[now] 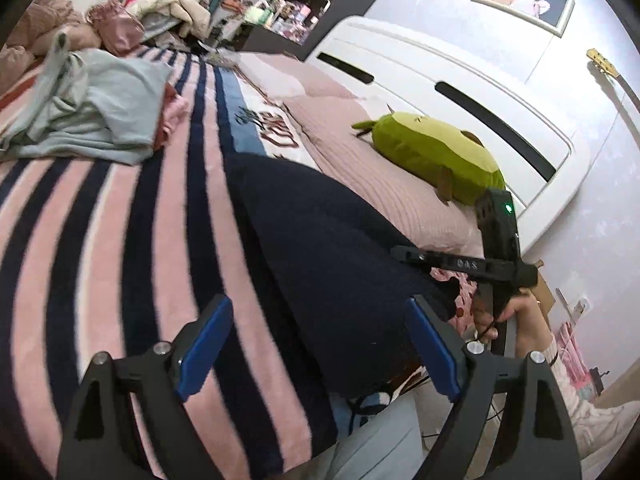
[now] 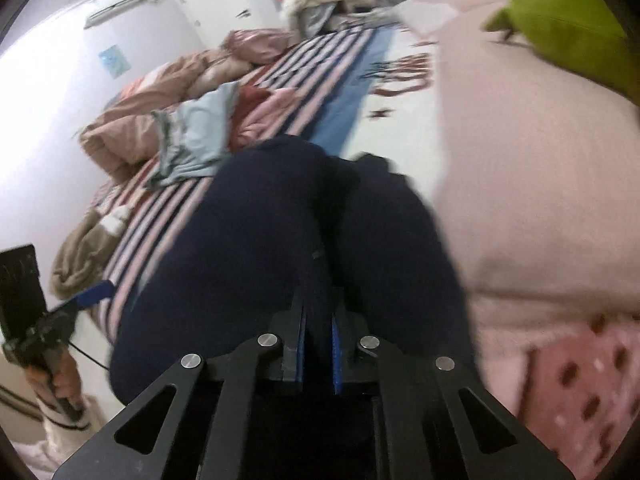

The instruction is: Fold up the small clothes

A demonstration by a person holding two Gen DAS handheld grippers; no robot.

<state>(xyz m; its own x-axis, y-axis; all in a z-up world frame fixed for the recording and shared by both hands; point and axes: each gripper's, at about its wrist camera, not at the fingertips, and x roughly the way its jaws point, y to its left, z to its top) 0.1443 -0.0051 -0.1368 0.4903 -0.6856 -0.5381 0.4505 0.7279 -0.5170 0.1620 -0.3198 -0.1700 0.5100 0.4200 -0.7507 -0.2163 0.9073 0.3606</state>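
R tool: blue pads nearly together, clenched on a bunched edge of the navy garment; cloth rises in two humps either side of the pinch. View blurred, fabric type unclear.

L tool: fingers spread wide, released, nothing between the pads. Navy garment lies just ahead of it, partly between the fingers' line of sight, draped across the bed's near edge. R tool's body shows at the garment's far-right end, green light lit, person's hand on the grip.

Garment sits on the pink/navy striped blanket, w/ a blue band and white printed section beside it.

Further out: light grey-blue clothes pile on the stripes, well apart from the navy piece; red and pink items tucked against it. Green plush toy on the pink bedspread, near the white headboard. Beige/pink bedding heaped at the bed's far end. Framed picture on the wall; cluttered shelves behind.
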